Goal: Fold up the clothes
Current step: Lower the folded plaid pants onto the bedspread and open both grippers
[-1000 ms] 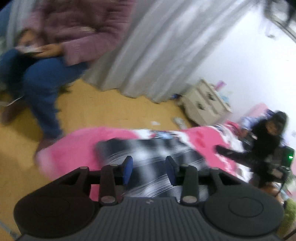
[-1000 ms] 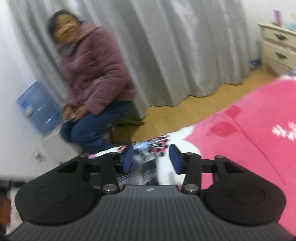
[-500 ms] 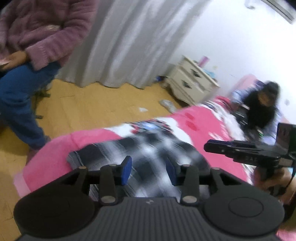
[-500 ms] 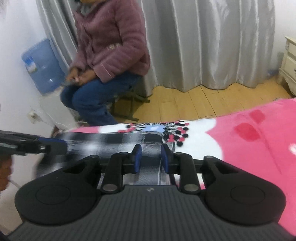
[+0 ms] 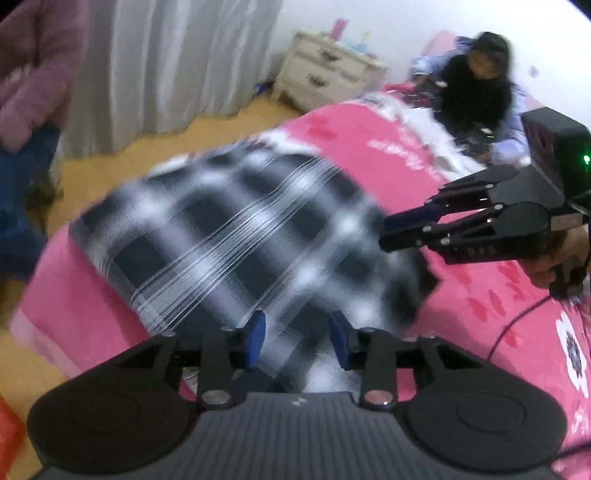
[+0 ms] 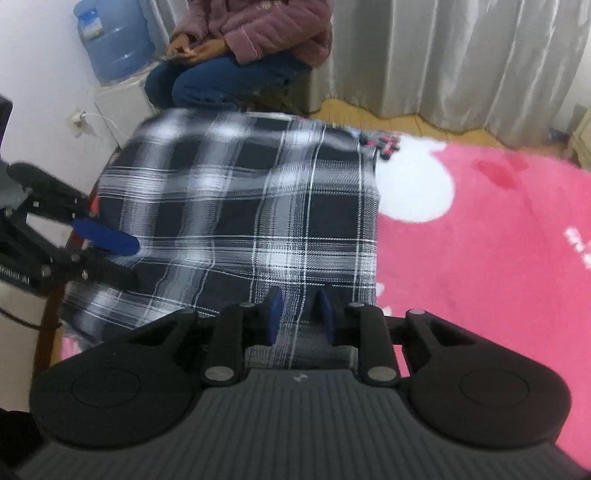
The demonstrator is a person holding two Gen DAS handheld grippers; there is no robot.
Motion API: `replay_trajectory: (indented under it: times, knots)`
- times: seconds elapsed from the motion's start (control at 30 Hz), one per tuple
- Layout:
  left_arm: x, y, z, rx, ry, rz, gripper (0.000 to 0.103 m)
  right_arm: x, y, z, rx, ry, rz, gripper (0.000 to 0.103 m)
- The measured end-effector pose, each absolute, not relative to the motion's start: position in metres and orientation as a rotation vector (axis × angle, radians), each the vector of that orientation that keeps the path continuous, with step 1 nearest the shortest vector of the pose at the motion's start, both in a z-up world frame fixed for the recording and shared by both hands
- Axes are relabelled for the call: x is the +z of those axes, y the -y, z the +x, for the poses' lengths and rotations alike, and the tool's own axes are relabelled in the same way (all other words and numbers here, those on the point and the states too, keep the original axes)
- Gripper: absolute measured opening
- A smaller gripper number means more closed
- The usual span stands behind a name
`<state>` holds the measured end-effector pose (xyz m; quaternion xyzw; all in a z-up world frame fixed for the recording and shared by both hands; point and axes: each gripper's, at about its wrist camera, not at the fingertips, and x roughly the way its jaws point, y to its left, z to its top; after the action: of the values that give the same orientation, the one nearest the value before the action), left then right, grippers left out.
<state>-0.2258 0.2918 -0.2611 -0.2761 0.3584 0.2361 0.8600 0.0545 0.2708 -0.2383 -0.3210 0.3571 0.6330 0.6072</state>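
A black-and-white plaid garment is spread over the corner of a pink blanket-covered bed, and motion blurs it. My left gripper is open, its blue pads wide apart with plaid cloth lying between them. In the right wrist view the garment runs up between the narrow-set pads of my right gripper, which is shut on its near edge. The right gripper shows at the cloth's right edge in the left view. At the cloth's left side in the right view is the left gripper.
A person in a mauve jacket sits by a water bottle and grey curtains. Another person sits on the bed's far end near a white nightstand. A cable trails over the blanket; wood floor borders the bed.
The right gripper's pads have narrowed onto the plaid cloth. Both grippers swung toward the bed, and more of the garment now fills both views, spread wider.
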Motion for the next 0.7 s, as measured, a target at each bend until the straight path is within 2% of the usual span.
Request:
replay_trajectory:
  times: [0.13,0.2,0.27,0.37,0.47,0.53,0.63,0.7]
  knots:
    - [-0.270,-0.261,-0.206,0.468,-0.832,-0.544,0.043,-0.219,-0.253,0.046,1.504,-0.817,-0.737,0.021]
    - [-0.284,-0.249,-0.192,0.495,-0.888,-0.550,0.042,-0.242,-0.259,0.041,1.476,-0.825,-0.776,0.021]
    - [-0.288,-0.243,-0.188,0.552,-0.881,-0.546,0.042,-0.266,-0.265,0.038,1.446,-0.838,-0.793,0.020]
    - [-0.267,-0.238,-0.193,0.634,-0.837,-0.566,0.042,-0.251,-0.260,0.037,1.417,-0.835,-0.729,0.021]
    - [-0.240,-0.232,-0.201,0.749,-0.798,-0.583,0.056,-0.231,-0.232,0.038,1.373,-0.863,-0.682,0.023]
    - [-0.222,-0.225,-0.205,0.825,-0.756,-0.597,0.074,-0.222,-0.212,0.040,1.329,-0.900,-0.670,0.025]
    - [-0.196,-0.209,-0.202,0.919,-0.665,-0.592,0.093,-0.218,-0.194,0.038,1.266,-0.960,-0.664,0.041]
    - [-0.182,-0.201,-0.197,0.969,-0.630,-0.590,0.095,-0.214,-0.185,0.033,1.234,-0.974,-0.656,0.050]
